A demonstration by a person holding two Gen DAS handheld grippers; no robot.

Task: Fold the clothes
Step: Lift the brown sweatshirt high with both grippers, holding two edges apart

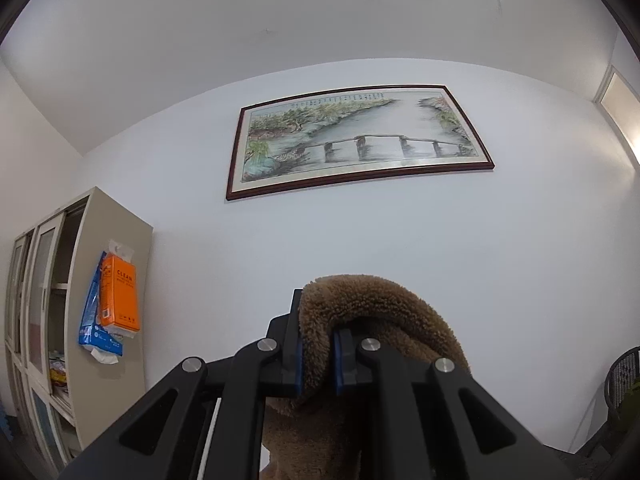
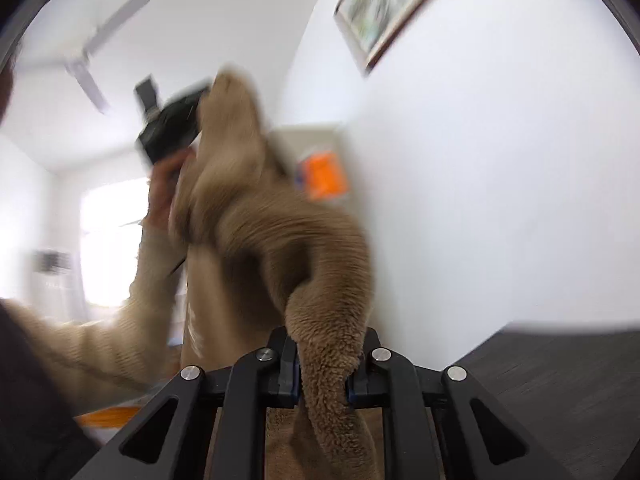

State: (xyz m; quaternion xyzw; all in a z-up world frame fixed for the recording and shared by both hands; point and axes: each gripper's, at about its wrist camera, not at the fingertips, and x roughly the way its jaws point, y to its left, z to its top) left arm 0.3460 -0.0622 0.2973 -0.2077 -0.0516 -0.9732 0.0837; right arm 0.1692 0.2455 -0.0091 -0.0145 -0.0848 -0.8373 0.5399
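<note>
A brown fleece garment (image 1: 372, 308) is held up in the air between both grippers. My left gripper (image 1: 318, 354) is shut on one edge of it, the fabric bulging over the fingertips, pointing up at the wall. My right gripper (image 2: 322, 372) is shut on another edge of the same garment (image 2: 288, 232), which stretches up and left to the left gripper (image 2: 172, 124), held by a hand. The right wrist view is blurred by motion. The lower part of the garment is hidden below both grippers.
A framed landscape painting (image 1: 360, 136) hangs on the white wall. A beige cabinet (image 1: 80, 300) with an orange tissue pack (image 1: 120, 300) stands at left. A ceiling fan (image 2: 92, 56) is overhead. A dark table surface (image 2: 560, 368) lies at lower right.
</note>
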